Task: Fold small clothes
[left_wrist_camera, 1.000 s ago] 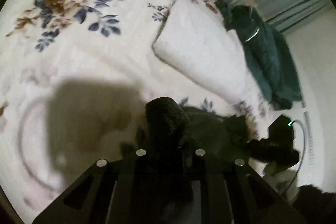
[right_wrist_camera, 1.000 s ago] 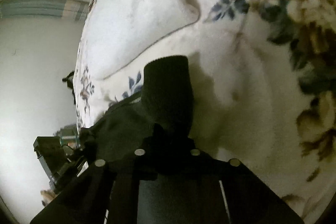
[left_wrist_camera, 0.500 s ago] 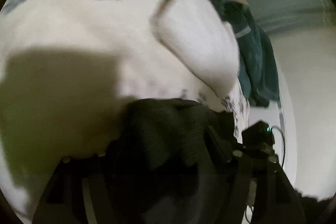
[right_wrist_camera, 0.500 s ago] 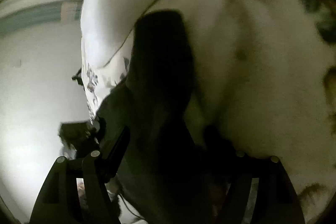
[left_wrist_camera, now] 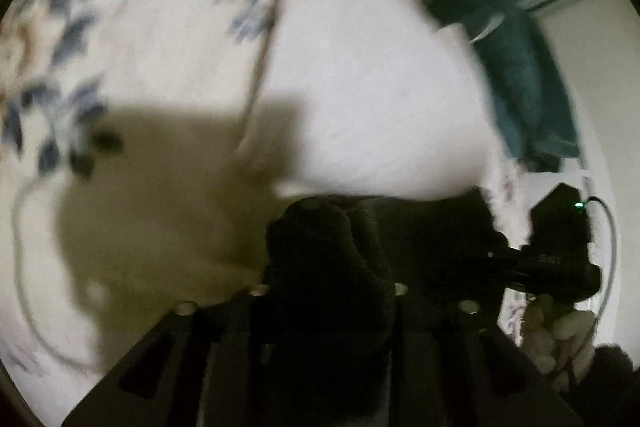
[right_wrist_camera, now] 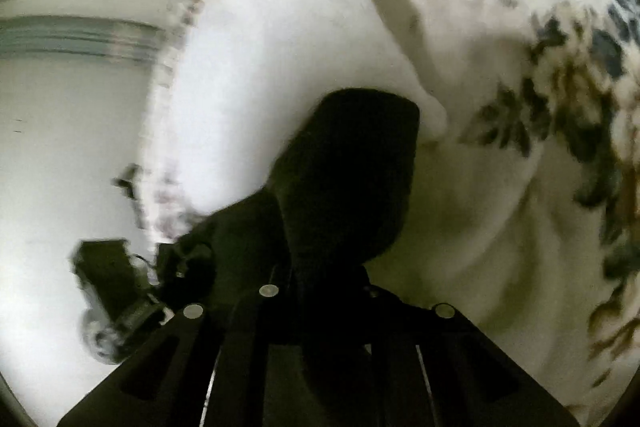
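Observation:
A small black knit garment (left_wrist_camera: pixel 332 259) hangs between my two grippers above a floral bed cover (left_wrist_camera: pixel 132 39). My left gripper (left_wrist_camera: pixel 326 291) is shut on one end of it; the cloth bulges out over the jaws and hides the fingertips. My right gripper (right_wrist_camera: pixel 320 287) is shut on the other end, and a dark flap of the garment (right_wrist_camera: pixel 352 171) stands up in front of it. In the left wrist view the garment stretches right toward the right gripper (left_wrist_camera: pixel 556 259). In the right wrist view the left gripper (right_wrist_camera: pixel 116 287) shows at lower left.
A white pillow (left_wrist_camera: pixel 376 83) lies on the bed just beyond the garment; it also shows in the right wrist view (right_wrist_camera: pixel 272 67). A dark teal garment (left_wrist_camera: pixel 520 75) lies past the pillow. A pale wall (right_wrist_camera: pixel 60 147) and window trim stand beyond the bed edge.
Both grippers have swung with the black garment held between them, dipping toward the bed and lifting again. The pillow now sits closer in both views. Both views are blurred by motion.

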A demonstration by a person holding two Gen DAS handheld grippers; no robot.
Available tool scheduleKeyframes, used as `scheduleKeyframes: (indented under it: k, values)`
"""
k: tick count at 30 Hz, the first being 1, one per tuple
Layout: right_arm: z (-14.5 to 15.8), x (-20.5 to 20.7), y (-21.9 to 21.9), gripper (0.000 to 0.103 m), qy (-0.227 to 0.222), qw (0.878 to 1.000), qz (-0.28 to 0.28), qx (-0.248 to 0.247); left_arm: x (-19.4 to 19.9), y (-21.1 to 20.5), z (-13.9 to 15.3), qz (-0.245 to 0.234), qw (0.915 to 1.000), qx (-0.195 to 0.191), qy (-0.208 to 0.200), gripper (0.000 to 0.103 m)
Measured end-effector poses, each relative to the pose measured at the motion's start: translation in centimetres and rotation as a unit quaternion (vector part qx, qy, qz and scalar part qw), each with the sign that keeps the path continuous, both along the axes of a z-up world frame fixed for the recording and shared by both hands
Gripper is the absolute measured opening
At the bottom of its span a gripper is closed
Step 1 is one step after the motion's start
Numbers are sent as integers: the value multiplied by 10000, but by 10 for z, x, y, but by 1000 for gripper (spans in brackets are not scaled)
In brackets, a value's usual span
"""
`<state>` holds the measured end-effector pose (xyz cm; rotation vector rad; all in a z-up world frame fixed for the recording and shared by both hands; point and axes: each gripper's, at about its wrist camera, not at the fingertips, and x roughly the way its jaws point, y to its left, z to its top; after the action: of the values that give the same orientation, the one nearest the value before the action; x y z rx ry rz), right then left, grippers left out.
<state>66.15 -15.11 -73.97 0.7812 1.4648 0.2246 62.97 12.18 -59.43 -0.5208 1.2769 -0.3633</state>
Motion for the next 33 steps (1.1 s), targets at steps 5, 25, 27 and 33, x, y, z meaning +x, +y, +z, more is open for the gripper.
scheduleKeyframes:
  k: [5,25,27,33]
  values:
    - [30,-43,-7,60,17,9999,89,57,-51,33,39,594,9977,-196,-249,41]
    - [21,-484,18,39,1344,9895,-100,519,-484,22,29,1112,9851,524,1201,63]
    - [8,-506,27,35,1390,9893,-28,438,-488,12,21,1140,9854,506,1156,63]
    - [-11,-528,56,35,1550,9875,69,284,-479,0,8,1038,9876,699,948,30]
